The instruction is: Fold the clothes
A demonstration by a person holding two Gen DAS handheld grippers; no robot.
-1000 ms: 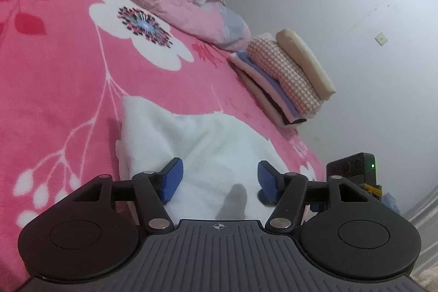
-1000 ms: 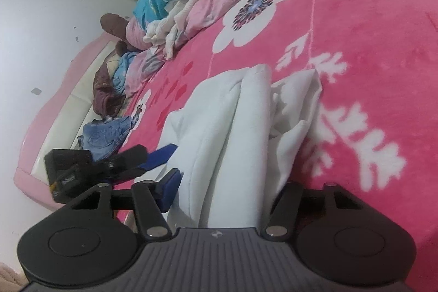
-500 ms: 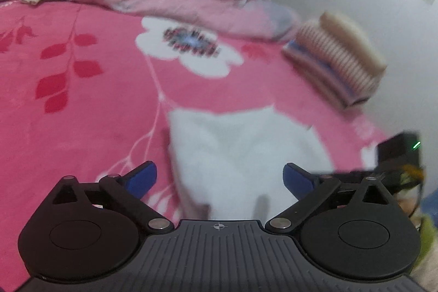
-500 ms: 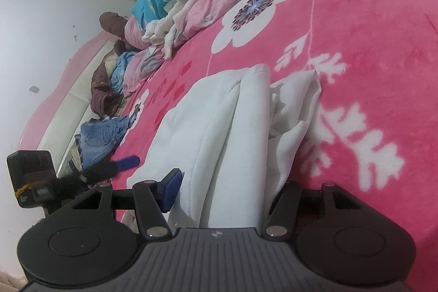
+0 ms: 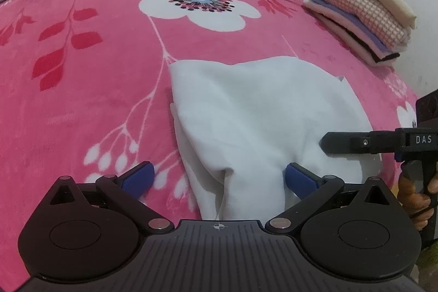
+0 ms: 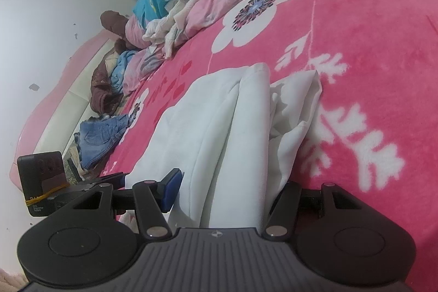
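We see the white garment (image 5: 262,114) lying partly folded on the pink bedspread (image 5: 82,100). Our left gripper (image 5: 219,178) gapes wide over its near edge. Our right gripper (image 6: 221,190) straddles the bunched layers; whether it pinches them we cannot tell (far finger hidden). A pull could slide loose layers apart. Only the left view shows the folded stack (image 5: 361,15); only the right shows the unfolded heap (image 6: 109,89).

The left wrist view looks low along the pink flowered fleece blanket (image 5: 90,89) toward the wall; the right wrist view faces the headboard end (tilted); both closely share the folded white garment (image 5: 254,111).
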